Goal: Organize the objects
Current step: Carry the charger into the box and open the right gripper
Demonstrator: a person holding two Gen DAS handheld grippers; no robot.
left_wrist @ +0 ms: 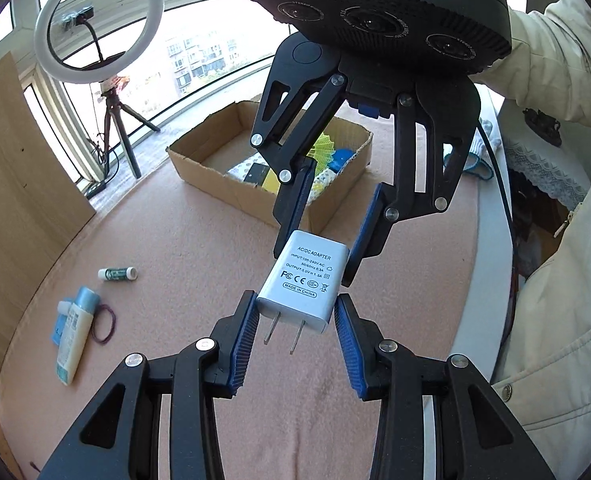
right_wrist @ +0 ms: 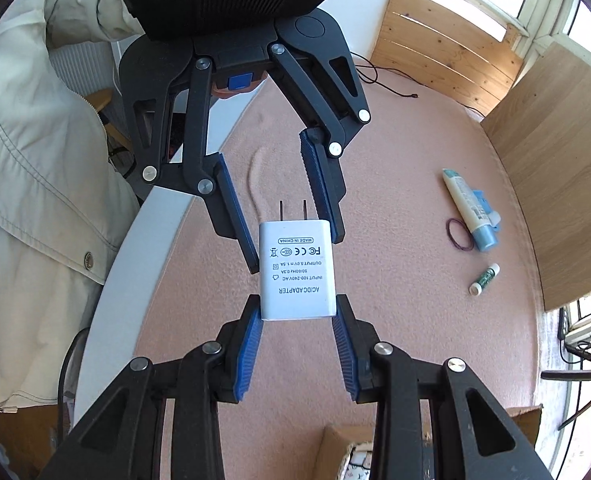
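A round tabletop (left_wrist: 199, 240) covered in pink cloth fills both views, its pale rim curving along the side where a person in a cream jacket (left_wrist: 567, 280) stands. Toward the window sits an open cardboard box (left_wrist: 215, 148), already holding a few yellow and blue items. On the cloth, well apart from the box, lie a lotion tube (left_wrist: 73, 336) on a blue packet, a purple hair band (left_wrist: 105, 324) just beside it, and a small green lip balm (left_wrist: 117, 274).

Above the cloth, a white AC adapter (left_wrist: 299, 284) hangs in the air, held from opposite ends. The left claw (left_wrist: 295, 320) pinches its pronged end at a narrow opening; the right claw (left_wrist: 323, 236) grips the far end, pads pressing both sides.

This looks like a handover on the way to the box. To do it well, one claw should let go only while the other grips firmly, and the prongs should stay clear of the pads. The box's near wall stands upright, so the adapter needs to travel above it. Bare cloth between here and the box leaves open room.
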